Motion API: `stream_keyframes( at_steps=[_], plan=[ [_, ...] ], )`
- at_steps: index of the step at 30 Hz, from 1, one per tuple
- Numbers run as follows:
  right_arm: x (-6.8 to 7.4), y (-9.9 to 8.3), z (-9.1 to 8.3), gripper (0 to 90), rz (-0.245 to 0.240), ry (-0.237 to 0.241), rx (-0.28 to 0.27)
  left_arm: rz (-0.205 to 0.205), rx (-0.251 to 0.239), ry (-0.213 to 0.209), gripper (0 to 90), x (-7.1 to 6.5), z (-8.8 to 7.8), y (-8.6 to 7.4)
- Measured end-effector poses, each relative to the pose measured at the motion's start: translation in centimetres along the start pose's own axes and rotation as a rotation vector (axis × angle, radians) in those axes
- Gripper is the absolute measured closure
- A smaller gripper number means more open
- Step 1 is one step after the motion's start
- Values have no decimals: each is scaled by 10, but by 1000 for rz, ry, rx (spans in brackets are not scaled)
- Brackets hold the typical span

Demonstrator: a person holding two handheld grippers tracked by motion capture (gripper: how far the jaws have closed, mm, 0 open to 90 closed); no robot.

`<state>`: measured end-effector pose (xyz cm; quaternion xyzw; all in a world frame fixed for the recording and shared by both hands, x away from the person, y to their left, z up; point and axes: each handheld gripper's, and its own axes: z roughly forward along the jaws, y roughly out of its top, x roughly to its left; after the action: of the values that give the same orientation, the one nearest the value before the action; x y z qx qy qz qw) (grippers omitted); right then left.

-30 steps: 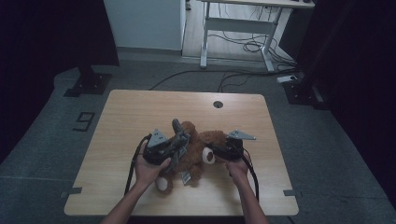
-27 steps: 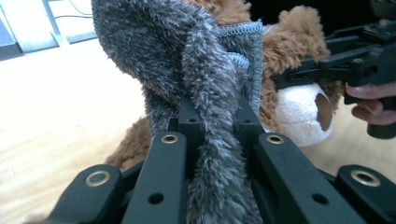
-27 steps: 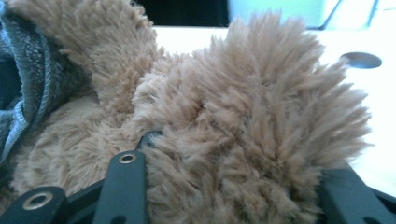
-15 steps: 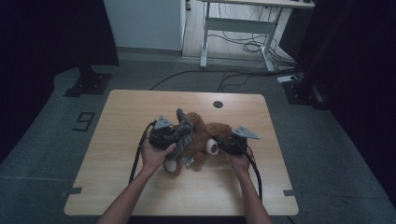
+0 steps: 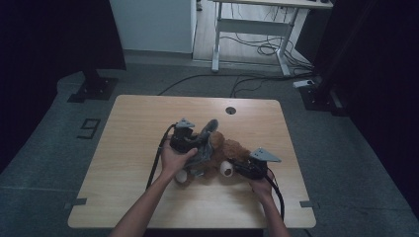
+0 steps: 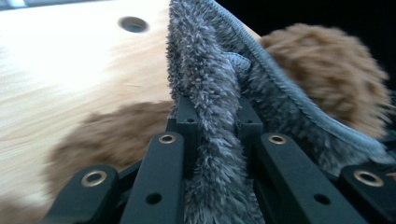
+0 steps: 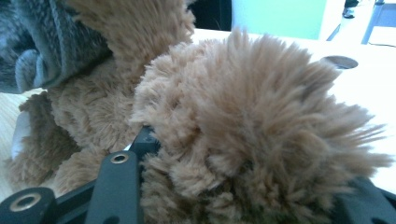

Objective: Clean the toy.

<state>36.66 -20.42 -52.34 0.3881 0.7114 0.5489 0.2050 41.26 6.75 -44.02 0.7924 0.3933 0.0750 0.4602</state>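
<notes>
A brown teddy bear (image 5: pixel 236 148) lies on the wooden table (image 5: pixel 143 118), partly wrapped in a fuzzy grey garment (image 5: pixel 209 132). My left gripper (image 5: pixel 199 144) is at the bear's left side and is shut on a fold of the grey garment (image 6: pixel 210 93), which stands up between the jaws of the left gripper (image 6: pixel 215 114). Brown fur (image 6: pixel 327 79) shows behind the fold. My right gripper (image 5: pixel 234 166) comes in from the right and is shut on a fluffy brown part of the bear (image 7: pixel 243 107). That fur bulges between the jaws of the right gripper (image 7: pixel 252 161). Grey garment (image 7: pixel 44 44) hangs at the upper left.
A round cable hole (image 5: pixel 230 110) sits near the table's far edge, also seen as the hole (image 6: pixel 133 23) in the left gripper view. Beyond the table stand a desk frame (image 5: pixel 247 29) and floor cables (image 5: pixel 262 49). Bare tabletop lies left and far of the bear.
The left hand has carried the grey garment farther up the table and slightly right, lifting the fold. The right gripper has sunk toward the near edge, still on the bear.
</notes>
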Motion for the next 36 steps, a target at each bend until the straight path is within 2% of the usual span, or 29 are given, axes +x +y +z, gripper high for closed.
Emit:
stream_keyframes(
  at_steps=[4,6,9,13,15,20,23,27,31,33,36],
  plan=[
    [3,-2,-1,475,-12,-1,-1,75,72,44,783,-20,21,-8],
    [4,-5,-1,474,-17,-8,-2,122,70,91,785,-29,23,-12],
    [5,-5,-4,470,-21,-7,8,126,62,96,786,-29,16,-15],
    [7,-8,-8,458,-35,1,-7,87,30,94,787,-13,2,-24],
    [9,-8,-9,436,-37,5,-8,96,19,98,786,-6,-4,-31],
    [13,-8,-11,418,-60,-5,-6,75,-1,100,783,5,-21,-38],
    [13,-9,-11,407,-52,-8,-8,37,-6,113,782,18,-34,-46],
    [12,-8,-11,397,-44,-3,-8,-26,-13,103,782,33,-49,-65],
    [13,-9,-12,394,-37,0,-7,-45,-12,123,782,42,-57,-77],
    [13,-9,-12,393,-36,2,-7,-73,-6,132,783,51,-65,-86],
    [13,-9,-12,392,-32,6,-10,-94,-14,122,783,53,-73,-88]
  ],
)
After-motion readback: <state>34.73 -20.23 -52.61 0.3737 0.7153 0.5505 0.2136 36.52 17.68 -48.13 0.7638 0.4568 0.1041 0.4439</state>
